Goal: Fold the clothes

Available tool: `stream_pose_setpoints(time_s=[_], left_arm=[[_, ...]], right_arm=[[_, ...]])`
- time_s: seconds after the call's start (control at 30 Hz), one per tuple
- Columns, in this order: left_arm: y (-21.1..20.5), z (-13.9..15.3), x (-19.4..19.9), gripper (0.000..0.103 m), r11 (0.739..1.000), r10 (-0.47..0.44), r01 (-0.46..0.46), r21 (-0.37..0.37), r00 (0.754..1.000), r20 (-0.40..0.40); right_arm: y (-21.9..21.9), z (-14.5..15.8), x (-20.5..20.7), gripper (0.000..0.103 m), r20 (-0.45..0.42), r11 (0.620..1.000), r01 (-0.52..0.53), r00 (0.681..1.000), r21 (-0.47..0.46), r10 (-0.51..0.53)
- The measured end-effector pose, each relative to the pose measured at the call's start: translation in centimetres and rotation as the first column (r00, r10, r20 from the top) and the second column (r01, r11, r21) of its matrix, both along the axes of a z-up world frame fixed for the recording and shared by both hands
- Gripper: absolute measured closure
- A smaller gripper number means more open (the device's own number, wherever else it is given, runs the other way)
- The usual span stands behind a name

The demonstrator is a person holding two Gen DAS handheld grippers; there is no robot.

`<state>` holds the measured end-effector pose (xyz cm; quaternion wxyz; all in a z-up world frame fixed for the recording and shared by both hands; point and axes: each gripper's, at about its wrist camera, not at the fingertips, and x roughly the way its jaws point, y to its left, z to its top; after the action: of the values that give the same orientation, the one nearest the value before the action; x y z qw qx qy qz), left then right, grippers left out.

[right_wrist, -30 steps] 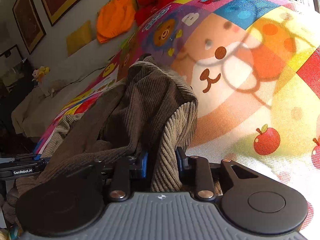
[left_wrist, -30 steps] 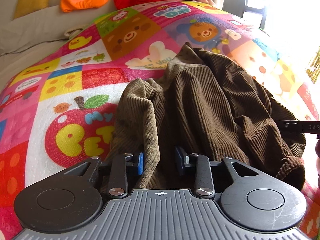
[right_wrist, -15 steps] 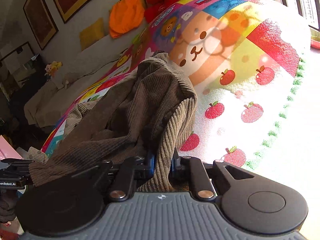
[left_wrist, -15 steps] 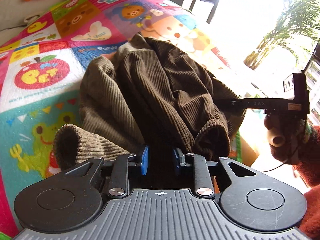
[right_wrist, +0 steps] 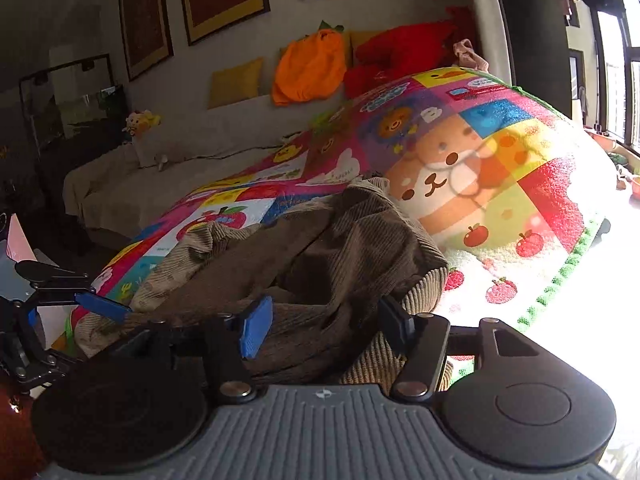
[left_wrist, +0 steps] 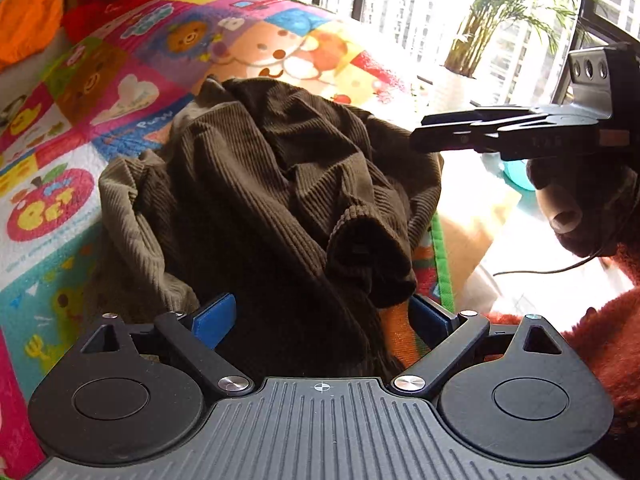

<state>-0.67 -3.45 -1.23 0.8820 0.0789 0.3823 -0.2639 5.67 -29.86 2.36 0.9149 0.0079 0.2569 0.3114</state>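
A brown corduroy garment (left_wrist: 280,184) lies crumpled in a heap at the near edge of a colourful play mat (left_wrist: 120,92). My left gripper (left_wrist: 320,318) is low over its near side, jaws opening wide; cloth lies between the blue pads (left_wrist: 214,316), which do not press on it. My right gripper (right_wrist: 326,328) is at the heap's other end (right_wrist: 320,256), jaws also opening, with fabric loose between its pads (right_wrist: 256,330). In the left wrist view the right gripper's fingers (left_wrist: 460,136) hover beside the heap, held by a person's hand (left_wrist: 560,204).
The mat's green-trimmed edge (right_wrist: 560,280) runs near the heap. Behind are a beige sofa (right_wrist: 160,176) with a yellow cushion (right_wrist: 236,80), an orange pumpkin cushion (right_wrist: 308,64) and a red plush (right_wrist: 400,52). A potted palm (left_wrist: 492,12) stands by bright windows.
Both grippers dragged the garment toward the mat's near edge while shut on its cloth. Now both sets of jaws have spread and the cloth has dropped free into a heap.
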Motion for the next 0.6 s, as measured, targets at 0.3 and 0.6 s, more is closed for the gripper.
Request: stream_pose_setpoints(time_s=[0.3, 0.6], left_arm=[[2.2, 0.5, 1.3, 0.078, 1.0, 0.025, -0.026, 0.011, 0.996, 0.086], [13.6, 7.6, 9.4, 0.085, 0.907, 0.42, -0.401, -0.125, 0.859, 0.293]], right_arm=[[3.6, -1.6, -0.1, 0.003, -0.046, 0.995, -0.104, 0.993, -0.003, 0.104], [7.5, -2.3, -0.5, 0.0, -0.005, 0.974, -0.208, 0.978, -0.089, 0.208]])
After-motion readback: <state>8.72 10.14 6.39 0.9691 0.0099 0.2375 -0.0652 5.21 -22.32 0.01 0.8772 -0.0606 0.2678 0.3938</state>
